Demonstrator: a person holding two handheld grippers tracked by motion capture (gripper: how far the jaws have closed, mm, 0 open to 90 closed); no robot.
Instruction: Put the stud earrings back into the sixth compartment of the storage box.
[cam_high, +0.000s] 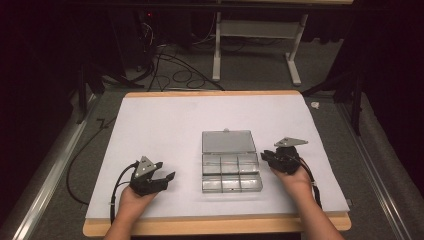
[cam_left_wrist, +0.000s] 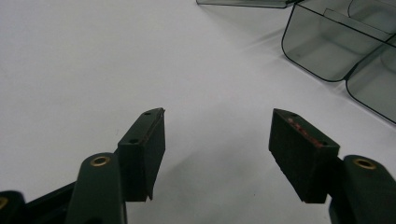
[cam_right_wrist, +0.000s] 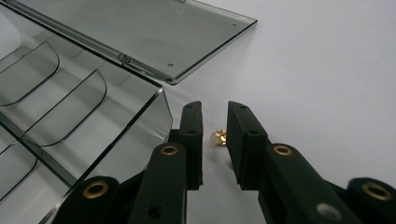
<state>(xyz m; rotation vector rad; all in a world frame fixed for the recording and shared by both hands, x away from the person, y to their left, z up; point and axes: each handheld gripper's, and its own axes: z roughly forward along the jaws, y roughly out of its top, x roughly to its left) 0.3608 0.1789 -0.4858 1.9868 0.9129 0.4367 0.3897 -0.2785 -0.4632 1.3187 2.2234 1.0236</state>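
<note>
From above, a clear box (cam_high: 231, 170) with its lid open lies on the white sheet (cam_high: 165, 130) between both hands. The left gripper (cam_left_wrist: 217, 140) gapes wide, empty. The right gripper (cam_right_wrist: 215, 126), beside the box, is nearly closed around a small gold piece (cam_right_wrist: 217, 138); whether it grips it, I cannot tell.

A wooden table (cam_high: 215, 225) is seen covered by a white sheet (cam_high: 175, 125), with the wood left bare along its near and far edges. It is set on grey carpet (cam_high: 50, 200), across which black cables (cam_high: 175, 75) are looped beyond the far edge and along the left side. A white metal frame on two feet (cam_high: 255, 45) is placed farther back, and the surroundings are kept in darkness.
</note>
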